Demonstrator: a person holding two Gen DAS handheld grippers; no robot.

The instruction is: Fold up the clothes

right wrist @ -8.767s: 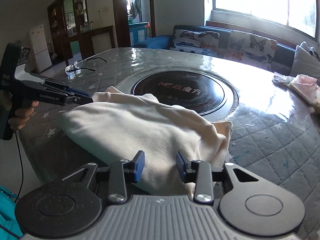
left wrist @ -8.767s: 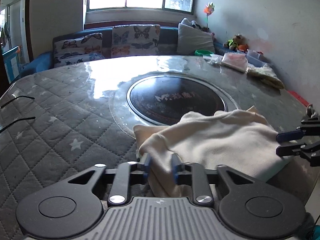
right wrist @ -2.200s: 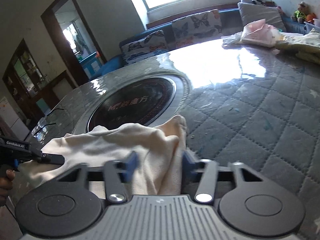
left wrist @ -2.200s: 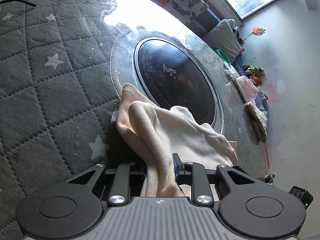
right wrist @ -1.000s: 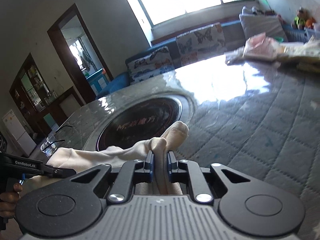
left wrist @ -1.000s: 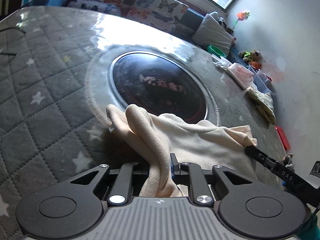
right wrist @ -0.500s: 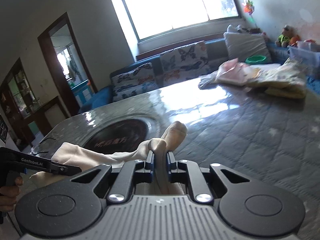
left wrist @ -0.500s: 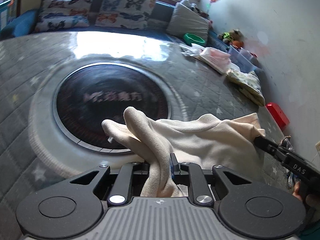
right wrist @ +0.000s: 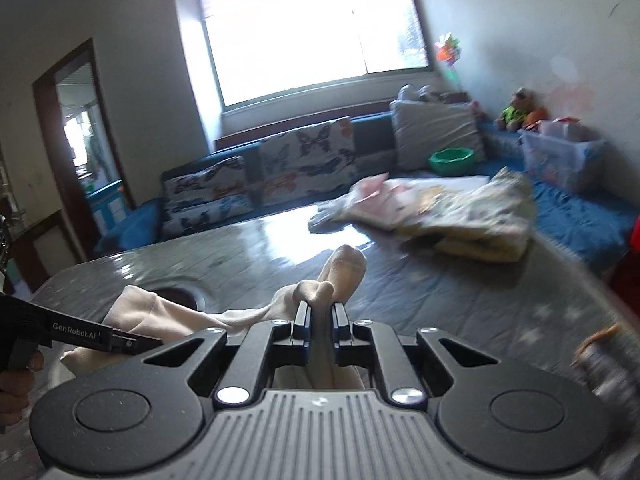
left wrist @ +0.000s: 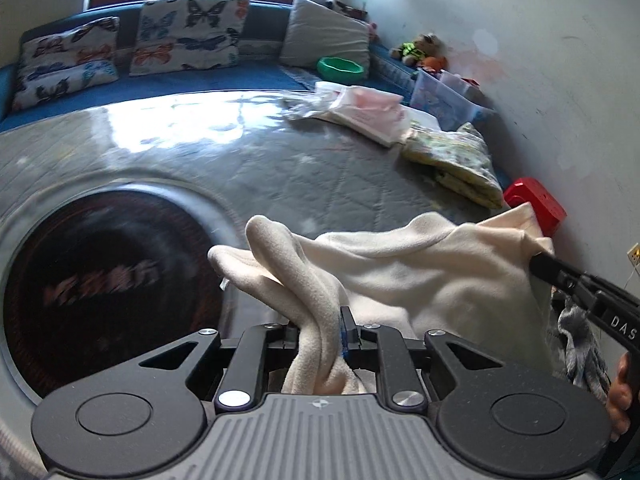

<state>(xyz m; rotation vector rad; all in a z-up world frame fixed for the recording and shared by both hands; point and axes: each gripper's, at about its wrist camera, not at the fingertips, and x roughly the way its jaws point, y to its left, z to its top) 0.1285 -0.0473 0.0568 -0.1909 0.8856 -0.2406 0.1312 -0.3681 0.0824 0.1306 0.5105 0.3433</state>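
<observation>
A cream fleece garment (left wrist: 420, 272) hangs stretched between my two grippers above the grey quilted table (left wrist: 320, 168). My left gripper (left wrist: 320, 320) is shut on one bunched edge of it. My right gripper (right wrist: 320, 312) is shut on the other bunched edge (right wrist: 340, 272). In the left wrist view the right gripper (left wrist: 536, 258) shows at the far right, clamped on the garment's corner. In the right wrist view the left gripper (right wrist: 156, 342) shows at the lower left, clamped on the cloth (right wrist: 152, 312).
A dark round inset (left wrist: 100, 280) sits in the table at left. Folded pink (left wrist: 368, 108) and yellow floral (left wrist: 456, 160) clothes lie at the table's far right. A red box (left wrist: 536, 208) stands by the wall. A sofa with butterfly cushions (left wrist: 188, 36) lies beyond the table.
Both grippers have lifted the garment off the table and swung it right, toward the folded clothes. Both stay shut on it.
</observation>
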